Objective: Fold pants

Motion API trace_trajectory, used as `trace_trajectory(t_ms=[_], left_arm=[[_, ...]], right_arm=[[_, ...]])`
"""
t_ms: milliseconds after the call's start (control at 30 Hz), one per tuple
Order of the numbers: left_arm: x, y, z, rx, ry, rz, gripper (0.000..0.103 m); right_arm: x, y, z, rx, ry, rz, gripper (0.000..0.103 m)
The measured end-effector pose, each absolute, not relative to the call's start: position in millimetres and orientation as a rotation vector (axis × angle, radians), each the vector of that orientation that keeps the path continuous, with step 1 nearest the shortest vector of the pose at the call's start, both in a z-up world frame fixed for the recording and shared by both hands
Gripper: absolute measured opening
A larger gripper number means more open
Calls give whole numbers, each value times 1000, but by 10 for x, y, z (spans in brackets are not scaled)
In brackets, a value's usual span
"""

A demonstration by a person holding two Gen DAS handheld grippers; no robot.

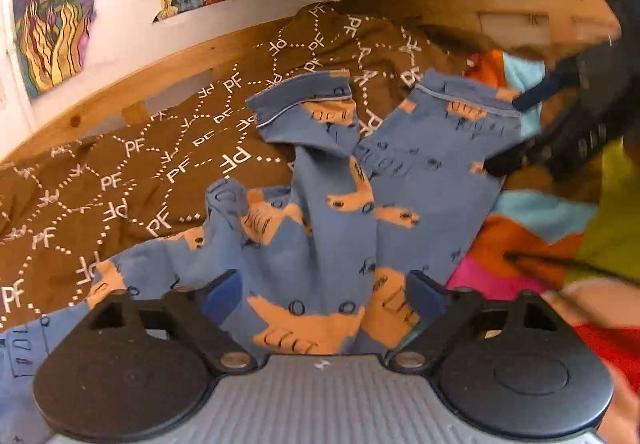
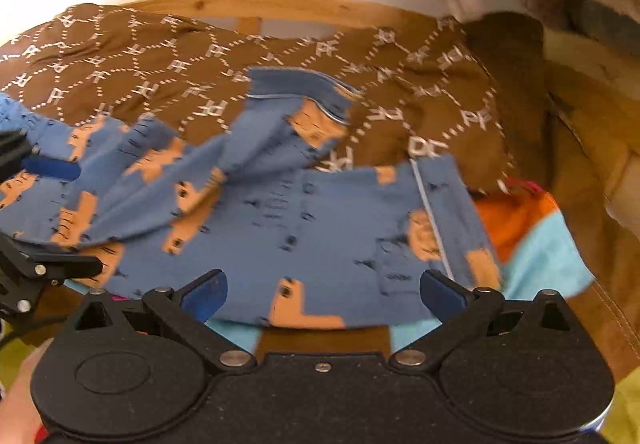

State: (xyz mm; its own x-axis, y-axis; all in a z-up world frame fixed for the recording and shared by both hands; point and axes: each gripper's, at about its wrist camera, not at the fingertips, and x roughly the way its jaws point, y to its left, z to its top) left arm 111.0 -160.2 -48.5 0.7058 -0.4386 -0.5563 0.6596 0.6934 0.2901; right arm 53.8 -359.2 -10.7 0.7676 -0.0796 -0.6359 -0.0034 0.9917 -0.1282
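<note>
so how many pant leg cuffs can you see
2. One cuff lies rumpled on the brown blanket, farther back. The other cuff lies flatter to its right, by the right gripper. Both belong to the blue pants.

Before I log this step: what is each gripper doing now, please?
Left gripper: open, jaws wide around bunched pants, not clamped.
Right gripper: open, over the pants' leg, holding nothing.
</note>
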Motion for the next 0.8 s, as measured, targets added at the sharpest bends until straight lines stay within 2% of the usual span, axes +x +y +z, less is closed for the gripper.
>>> trace_trajectory(t_ms=[133, 233, 300, 367, 433, 467, 500, 533, 600, 667, 800], left_arm=[[904, -1651, -520, 655, 335, -589, 74], [818, -1711, -566, 714, 290, -548, 57], [789, -1739, -605, 737, 308, -563, 41], [728, -1755, -633, 766, 296, -567, 34], [701, -1762, -627, 764, 295, -570, 23], [699, -1756, -622, 753, 307, -572, 14], [724, -1762, -620, 741, 316, -574, 10], [724, -1741, -609, 732, 319, -576, 9], [723, -1717, -600, 721, 318, -579, 5], [728, -1710, -588, 710, 318, -584, 5], [728, -1690, -587, 697, 320, -595, 4]], right_arm=[[586, -3623, -84, -148, 702, -37, 102], [720, -3533, -51, -185, 666, -65, 102], [854, -3457, -23, -191, 643, -54, 102], [1012, -3357, 15, -208, 623, -18, 102], [1171, -3229, 59, -259, 593, 24, 99], [1251, -3167, 82, -282, 580, 50, 95], [1352, -3094, 104, -309, 571, 79, 90], [1457, -3025, 119, -336, 569, 104, 88], [1681, -2878, 117, -397, 571, 143, 75], [1889, -2807, 117, -440, 567, 164, 69], [2333, -2791, 81, -463, 626, 171, 49]])
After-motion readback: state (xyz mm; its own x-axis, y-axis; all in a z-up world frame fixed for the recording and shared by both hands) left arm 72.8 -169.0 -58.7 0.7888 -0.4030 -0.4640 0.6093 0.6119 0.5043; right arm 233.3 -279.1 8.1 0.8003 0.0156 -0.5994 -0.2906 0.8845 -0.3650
